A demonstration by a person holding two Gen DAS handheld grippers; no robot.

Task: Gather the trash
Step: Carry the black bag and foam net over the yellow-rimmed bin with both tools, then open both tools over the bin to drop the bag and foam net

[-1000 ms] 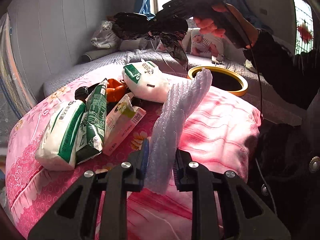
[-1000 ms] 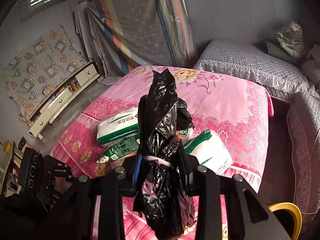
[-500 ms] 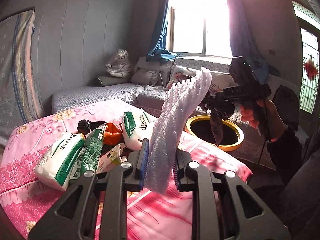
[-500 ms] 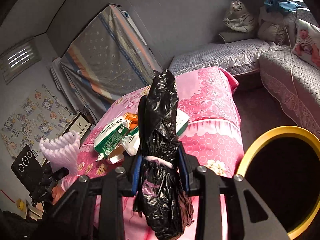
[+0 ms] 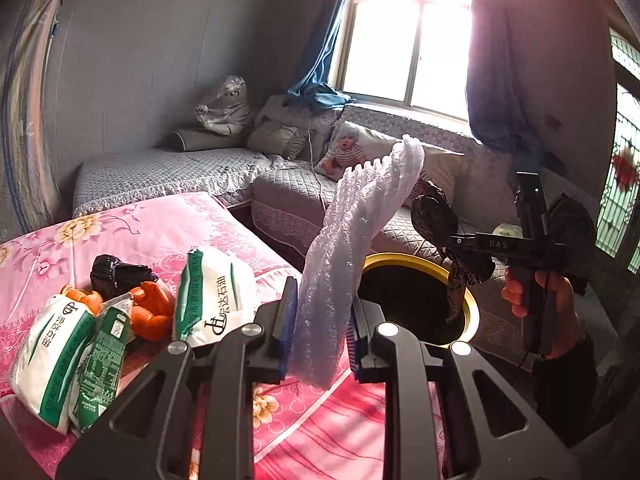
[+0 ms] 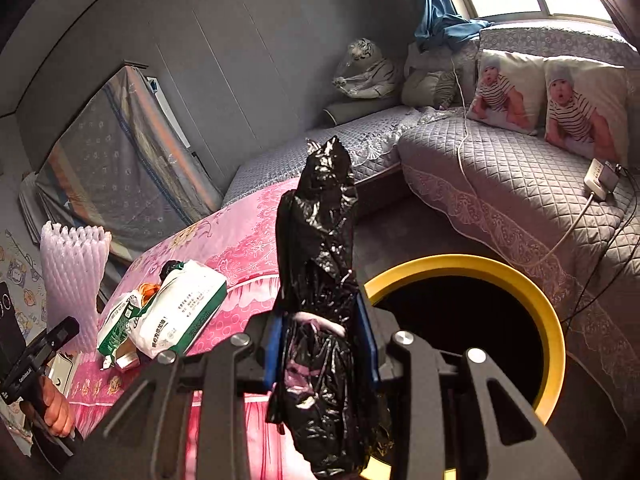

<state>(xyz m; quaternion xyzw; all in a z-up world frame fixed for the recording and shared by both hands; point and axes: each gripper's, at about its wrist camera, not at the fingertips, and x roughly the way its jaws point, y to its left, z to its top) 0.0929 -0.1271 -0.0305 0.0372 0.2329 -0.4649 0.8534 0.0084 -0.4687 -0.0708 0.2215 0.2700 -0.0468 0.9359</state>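
Glossy crinkled black plastic bag (image 6: 320, 280); matt white foam netting (image 5: 352, 248); quilted cloth sofa (image 6: 500, 184).

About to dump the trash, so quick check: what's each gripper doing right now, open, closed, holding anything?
Left gripper: closed on the white foam sleeve.
Right gripper: closed on the black plastic bag.

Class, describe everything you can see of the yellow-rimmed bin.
The yellow-rimmed bin is round, with a smooth, glossy yellow ring around a wide open mouth. Its inside looks black and nothing can be made out in it. It stands on the floor between the pink-covered bed and the grey quilted sofa. The black bag in the right claw hangs over its rim.
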